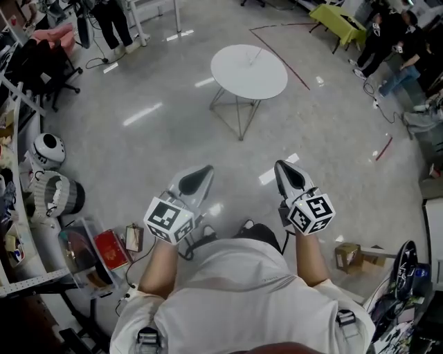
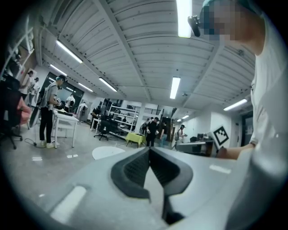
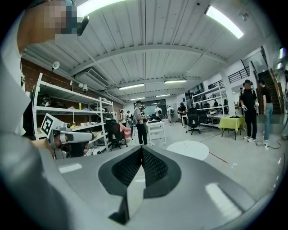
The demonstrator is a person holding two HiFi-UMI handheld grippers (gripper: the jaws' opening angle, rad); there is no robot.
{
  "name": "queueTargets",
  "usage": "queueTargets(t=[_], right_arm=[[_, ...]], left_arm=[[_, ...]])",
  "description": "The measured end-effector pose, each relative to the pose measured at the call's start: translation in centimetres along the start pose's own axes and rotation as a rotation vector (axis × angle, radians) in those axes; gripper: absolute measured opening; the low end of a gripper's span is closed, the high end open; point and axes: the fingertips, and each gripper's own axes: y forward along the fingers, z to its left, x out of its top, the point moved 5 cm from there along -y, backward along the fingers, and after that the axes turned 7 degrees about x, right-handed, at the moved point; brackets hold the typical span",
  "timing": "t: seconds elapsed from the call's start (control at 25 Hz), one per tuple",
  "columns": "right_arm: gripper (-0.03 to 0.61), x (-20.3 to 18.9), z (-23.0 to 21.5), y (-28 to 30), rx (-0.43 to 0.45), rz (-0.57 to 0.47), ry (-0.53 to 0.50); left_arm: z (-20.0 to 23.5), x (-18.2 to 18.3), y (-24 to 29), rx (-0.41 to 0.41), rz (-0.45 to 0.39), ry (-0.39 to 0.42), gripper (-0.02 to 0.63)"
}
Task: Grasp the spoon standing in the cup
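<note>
No cup or spoon shows in any view. In the head view my left gripper (image 1: 205, 170) and right gripper (image 1: 279, 165) are held side by side in front of the person's chest, above the bare floor and pointing toward a round white table (image 1: 249, 71). Both are shut with nothing between the jaws. In the left gripper view the left gripper (image 2: 149, 148) has its dark pads meeting at the tips, and in the right gripper view the right gripper (image 3: 142, 147) shows the same. The table top (image 2: 108, 152) (image 3: 191, 149) looks bare.
Shelving and clutter (image 1: 28, 200) line the left side, with a red box (image 1: 111, 249) near the person's feet. A yellow-green table (image 1: 338, 21) and standing people (image 1: 387, 38) are at the far right. Office chairs (image 1: 41, 66) stand at the far left. A cardboard box (image 1: 348, 257) lies at the right.
</note>
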Motion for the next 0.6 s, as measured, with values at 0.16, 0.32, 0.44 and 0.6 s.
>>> queueTargets(t=[0.16, 0.32, 0.44, 0.6], right_arm=[[0.005, -0.6, -0.7, 1.9, 0.008, 0.040, 0.021], [0.005, -0.3, -2.6, 4.5, 0.026, 0.033, 0.030], [0.005, 0.2, -4.7, 6.8, 0.049, 0.014, 0.040], [0.005, 1.9, -9.5, 9.1, 0.075, -0.010, 0.049]], left_arm=[[1.4, -0.5, 0.7, -0.004, 0.008, -0.022, 0.000], [3.1, -0.4, 2.6, 0.004, 0.017, -0.032, 0.002], [4.6, -0.1, 4.7, 0.015, 0.027, -0.024, 0.002], [5.8, 1.5, 9.3, 0.043, 0.026, 0.003, 0.002]])
